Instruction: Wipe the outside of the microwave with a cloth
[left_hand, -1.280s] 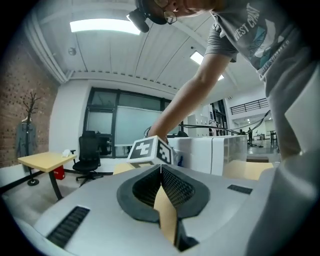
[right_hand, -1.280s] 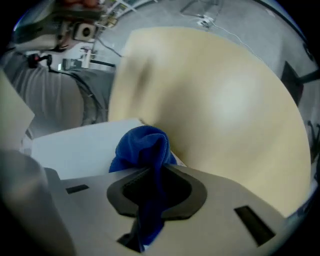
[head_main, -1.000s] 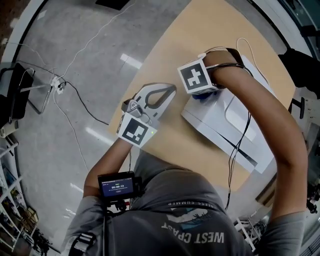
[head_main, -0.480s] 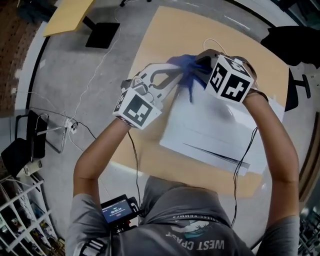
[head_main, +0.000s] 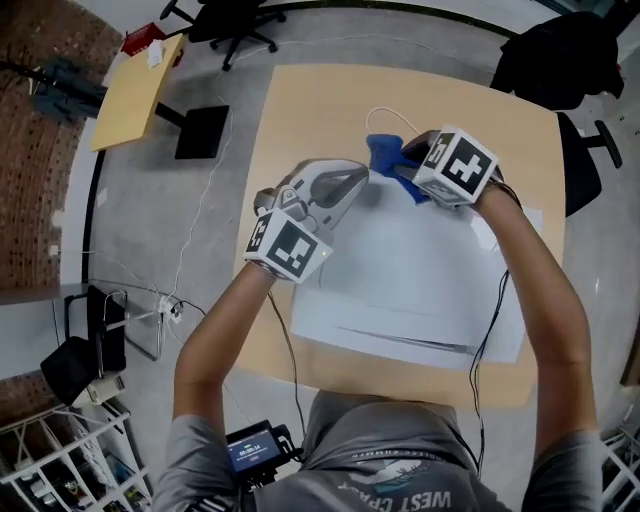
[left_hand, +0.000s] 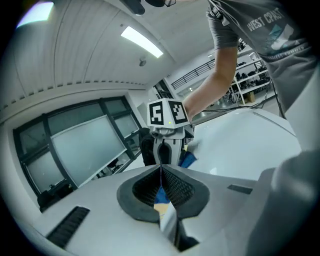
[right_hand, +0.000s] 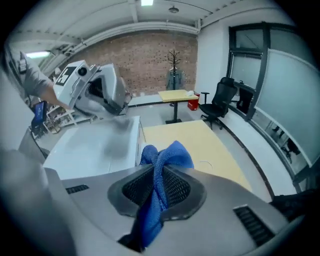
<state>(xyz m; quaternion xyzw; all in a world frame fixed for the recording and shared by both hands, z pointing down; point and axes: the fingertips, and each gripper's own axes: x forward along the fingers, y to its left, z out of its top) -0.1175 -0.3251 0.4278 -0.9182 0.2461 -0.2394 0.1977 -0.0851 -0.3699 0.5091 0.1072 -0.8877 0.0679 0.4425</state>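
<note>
Nearest, grey shirt (head_main: 390, 470) at bottom edge, small lit screen device (head_main: 255, 447) at the waist. Beyond that, white microwave (head_main: 400, 280) on tan table (head_main: 320, 110), with both forearms reaching over its top. Over its far left corner, left gripper (head_main: 362, 173), jaws pressed together with nothing between them, tips pointing toward the cloth. Opposite, over the far edge, right gripper (head_main: 405, 165), jaws pinched on bunched blue cloth (head_main: 382, 155) and just been closing tighter on it. Cloth sticking out past the tips and trailing back through the jaws, at microwave's far edge, just beside left tips. Can't tell if touching the casing. Behind, white cable (head_main: 385, 112) on the table. Farther off, small yellow table (head_main: 130, 95), black office chairs (head_main: 215, 20), brick wall (head_main: 35, 150) at left.
</note>
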